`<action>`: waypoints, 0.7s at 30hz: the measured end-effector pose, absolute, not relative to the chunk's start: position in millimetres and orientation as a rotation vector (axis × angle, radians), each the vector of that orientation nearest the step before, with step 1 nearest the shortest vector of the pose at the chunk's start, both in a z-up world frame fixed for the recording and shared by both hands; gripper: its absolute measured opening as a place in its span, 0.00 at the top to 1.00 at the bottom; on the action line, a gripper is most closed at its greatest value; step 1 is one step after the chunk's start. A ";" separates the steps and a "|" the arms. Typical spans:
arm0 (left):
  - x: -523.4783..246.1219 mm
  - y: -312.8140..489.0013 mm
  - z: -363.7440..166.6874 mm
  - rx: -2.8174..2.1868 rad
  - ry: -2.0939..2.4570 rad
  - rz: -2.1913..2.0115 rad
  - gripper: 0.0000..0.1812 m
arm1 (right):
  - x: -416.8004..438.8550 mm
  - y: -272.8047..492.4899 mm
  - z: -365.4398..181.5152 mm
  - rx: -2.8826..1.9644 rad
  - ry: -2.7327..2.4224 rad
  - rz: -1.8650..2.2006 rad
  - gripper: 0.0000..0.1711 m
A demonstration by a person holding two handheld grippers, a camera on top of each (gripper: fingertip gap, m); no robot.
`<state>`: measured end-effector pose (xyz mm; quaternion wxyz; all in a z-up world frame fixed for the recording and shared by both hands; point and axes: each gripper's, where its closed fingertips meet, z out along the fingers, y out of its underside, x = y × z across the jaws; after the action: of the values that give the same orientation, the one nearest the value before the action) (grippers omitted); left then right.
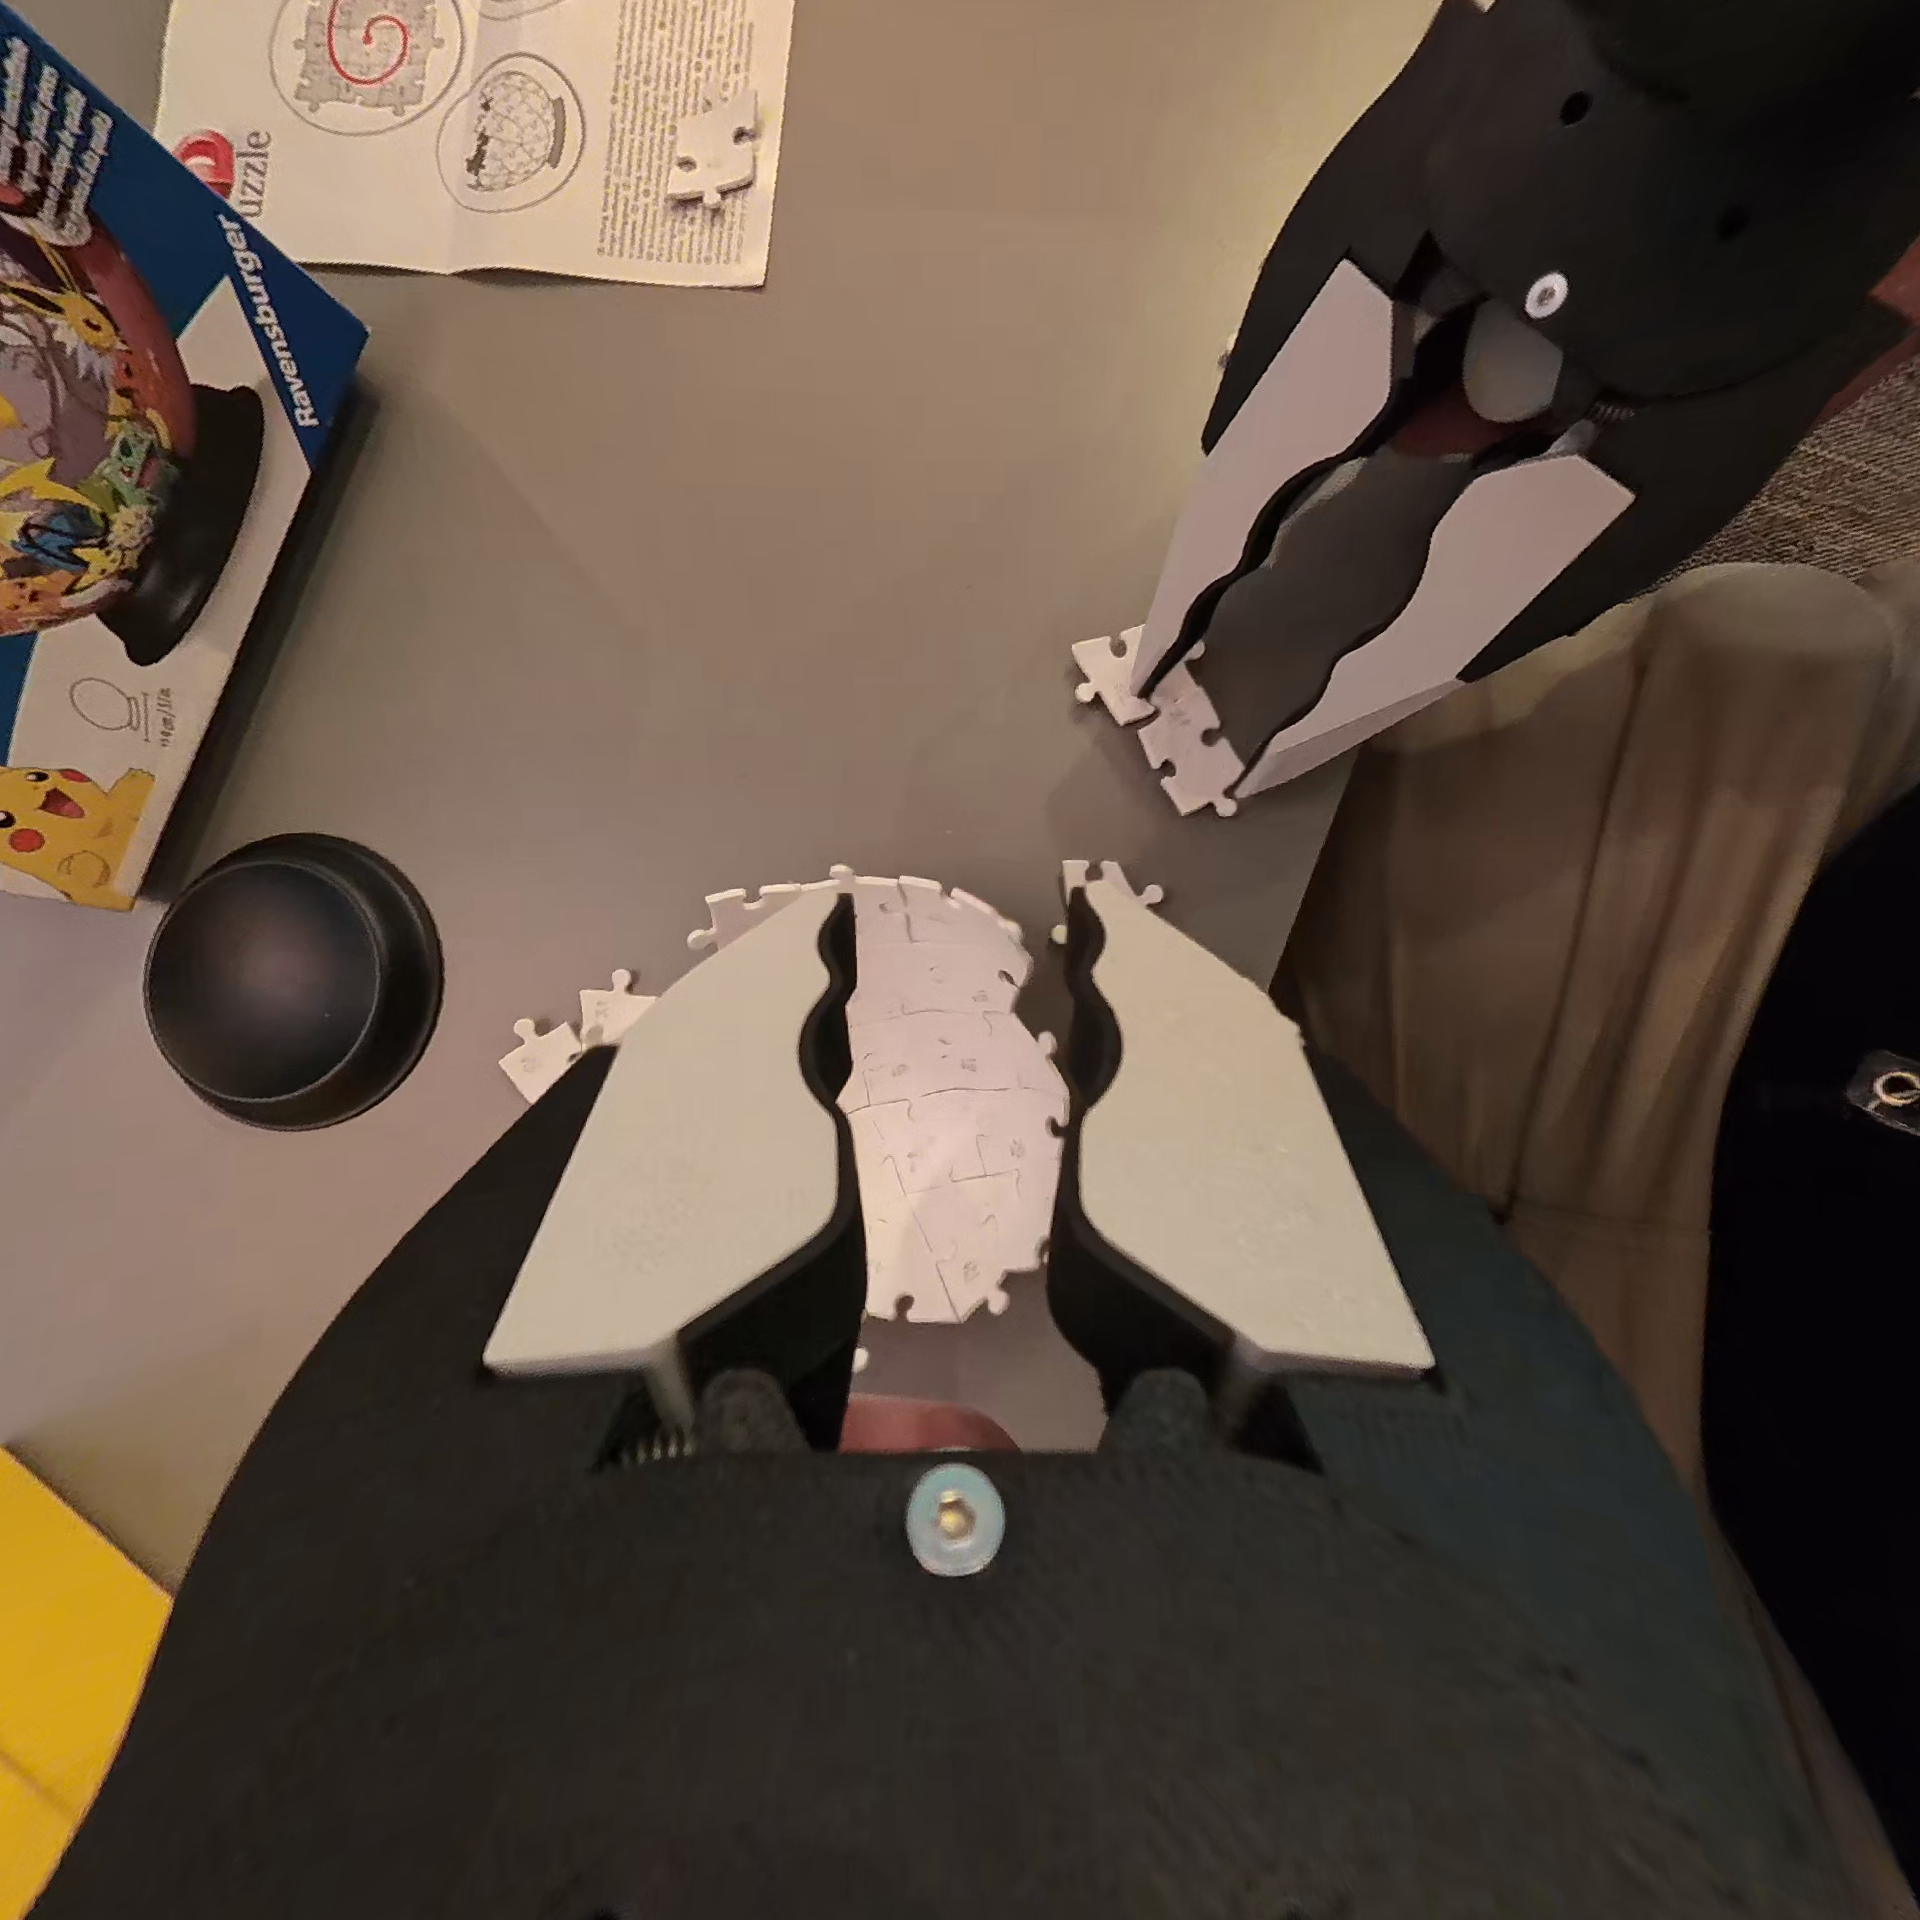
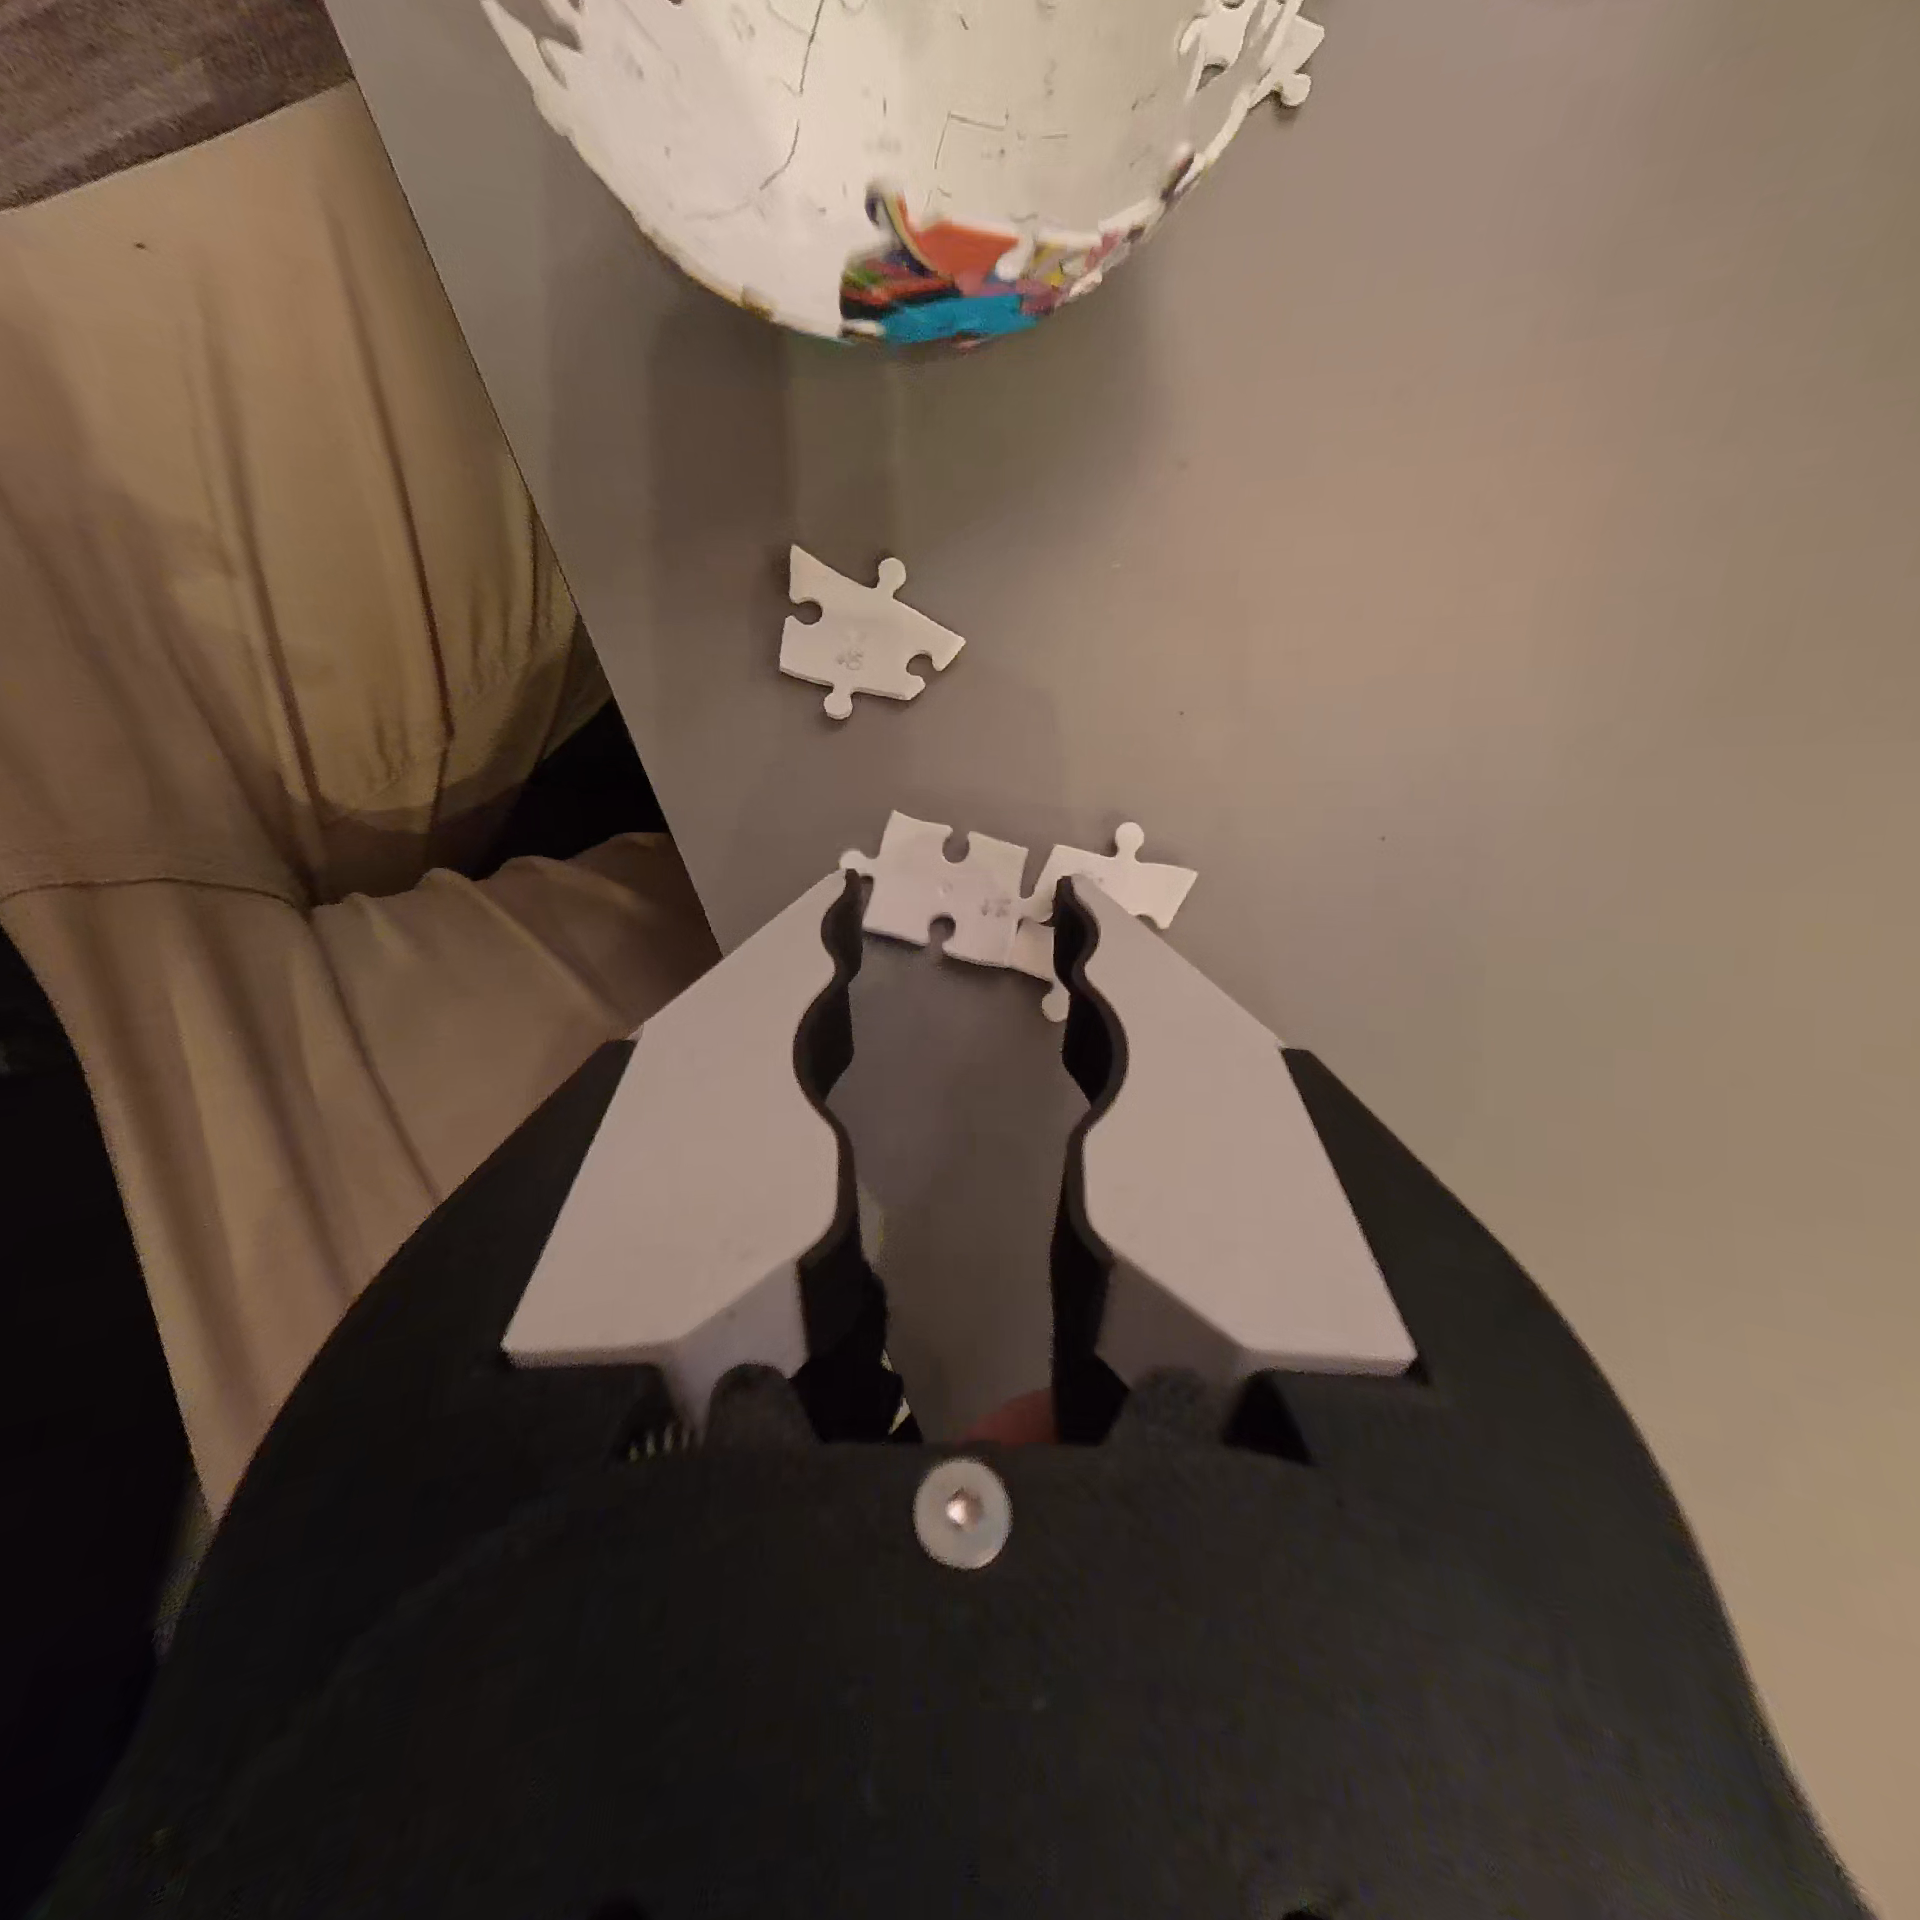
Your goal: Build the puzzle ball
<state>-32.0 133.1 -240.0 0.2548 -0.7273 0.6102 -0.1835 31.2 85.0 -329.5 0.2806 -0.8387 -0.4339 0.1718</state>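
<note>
The partly built puzzle ball (image 1: 956,1091) is a white curved shell lying on the grey table (image 1: 779,571). My left gripper (image 1: 961,904) is open above it, one finger on each side, and hides part of it. The shell also shows at the top of the right wrist view (image 2: 883,135), with coloured print at its rim. My right gripper (image 2: 961,888) is open, its tips down at two loose white pieces (image 2: 951,894) near the table's edge. It also shows in the left wrist view (image 1: 1200,727). A third loose piece (image 2: 857,639) lies between them and the shell.
A black round stand (image 1: 291,982) sits left of the shell. The puzzle box (image 1: 135,468) and an instruction sheet (image 1: 468,135) with one piece (image 1: 717,145) on it lie farther left. More pieces (image 1: 582,1023) lie by the shell. Beige fabric (image 1: 1558,883) lies past the table's right edge. Left tips to right tips: about 12 cm.
</note>
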 end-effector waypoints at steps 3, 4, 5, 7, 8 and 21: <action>-27.4 125.8 -234.4 -1.953 1.661 -0.519 0.79 | 32.5 84.4 -326.1 -2.234 -1.175 0.411 0.79; -23.9 119.7 -231.2 -1.937 1.665 -0.539 0.79 | 33.6 84.4 -324.9 -2.232 -1.175 0.396 0.79; -19.4 110.7 -228.7 -1.922 1.675 -0.568 0.80 | 34.8 84.5 -323.6 -2.230 -1.173 0.389 0.78; -9.5 85.7 -229.0 -1.891 1.720 -0.627 0.81 | 36.3 85.6 -321.1 -2.217 -1.171 0.399 0.79; -4.5 74.1 -232.0 -1.876 1.738 -0.639 0.82 | 38.2 87.1 -321.5 -2.212 -1.176 0.394 0.79; 33.7 52.1 -325.5 -1.795 1.652 -0.259 0.79 | 51.9 92.4 -329.2 -2.215 -1.154 0.507 0.82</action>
<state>33.7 52.1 -325.5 0.3375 -0.6888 0.6338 -0.0994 51.9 92.4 -329.2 0.2920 -0.8313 -0.4331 0.1902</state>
